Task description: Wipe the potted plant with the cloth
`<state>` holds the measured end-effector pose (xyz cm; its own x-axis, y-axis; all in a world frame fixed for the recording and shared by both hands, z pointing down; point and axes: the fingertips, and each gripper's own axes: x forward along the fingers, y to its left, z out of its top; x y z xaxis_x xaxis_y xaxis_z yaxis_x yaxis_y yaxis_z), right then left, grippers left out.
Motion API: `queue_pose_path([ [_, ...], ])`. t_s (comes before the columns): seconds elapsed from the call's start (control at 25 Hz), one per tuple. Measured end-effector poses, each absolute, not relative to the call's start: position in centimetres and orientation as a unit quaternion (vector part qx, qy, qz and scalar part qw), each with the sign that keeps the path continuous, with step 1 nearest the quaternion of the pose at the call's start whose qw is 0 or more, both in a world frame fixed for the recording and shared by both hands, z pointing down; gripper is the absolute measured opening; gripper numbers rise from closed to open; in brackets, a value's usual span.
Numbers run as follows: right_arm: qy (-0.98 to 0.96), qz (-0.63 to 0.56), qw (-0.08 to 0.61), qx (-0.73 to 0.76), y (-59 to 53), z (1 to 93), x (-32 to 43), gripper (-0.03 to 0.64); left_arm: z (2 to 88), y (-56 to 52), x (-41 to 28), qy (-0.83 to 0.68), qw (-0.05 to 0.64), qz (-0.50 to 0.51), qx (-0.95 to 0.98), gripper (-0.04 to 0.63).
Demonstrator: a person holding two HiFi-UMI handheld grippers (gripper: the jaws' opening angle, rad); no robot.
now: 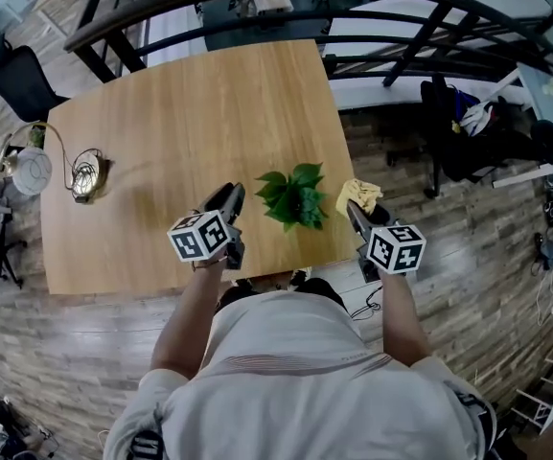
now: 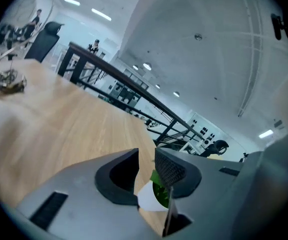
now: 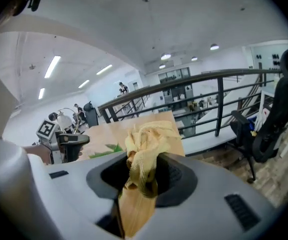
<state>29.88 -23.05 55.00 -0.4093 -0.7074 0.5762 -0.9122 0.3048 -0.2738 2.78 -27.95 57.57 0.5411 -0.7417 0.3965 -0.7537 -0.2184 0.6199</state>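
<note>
Now: plant [image 1: 295,197] stands on the table [image 1: 161,142], close to the near edge, between the two grippers.

Right gripper [image 1: 360,211] pinches the cloth [image 1: 357,195]. Its jaws are pressed on a yellow bunch that sticks out ahead of the tips. The bunch's long axis runs along the gripper's own line, away from the person.

Left gripper [image 1: 232,197] is spread, with nothing between the pads. In the left gripper view only the pot's white rim and some green show through the gap, further off.

Key relation: the plant lies to the left of the cloth, just beside it. A thin strip of table shows between leaf tips and cloth, so they are apart. The left gripper sits about as near on the other side and points toward the leaves.

Plant orientation: upright, long axis vertical. From above it is a roughly round spread of leaves with no clear pointing direction. The pot is mostly hidden under the foliage in the head view.

Judgement: wiping not yet begun. The cloth needs a short sideways carry leftward onto the nearest leaves. The left gripper is placed to steady the pot if needed.
</note>
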Motion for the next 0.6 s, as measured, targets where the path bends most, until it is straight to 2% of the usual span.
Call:
queue_pose_path([
  [0.12, -0.799, 0.222, 0.137, 0.542, -25.3, 50.4, 29.6, 0.183, 52.0, -28.4, 2.0, -0.485, 0.339, 0.000, 0.806, 0.057],
  [0.4, -0.809, 0.100, 0.087, 0.573, -28.6, 41.7, 27.8, 0.181, 39.9, -27.6, 2.8, -0.480, 0.131, 0.011, 0.867, 0.035],
  [0.6, -0.827, 0.030, 0.044, 0.559, -28.5, 35.2, 24.9, 0.179, 35.9, -26.9, 1.7, -0.495, 0.061, 0.008, 0.867, 0.034],
])
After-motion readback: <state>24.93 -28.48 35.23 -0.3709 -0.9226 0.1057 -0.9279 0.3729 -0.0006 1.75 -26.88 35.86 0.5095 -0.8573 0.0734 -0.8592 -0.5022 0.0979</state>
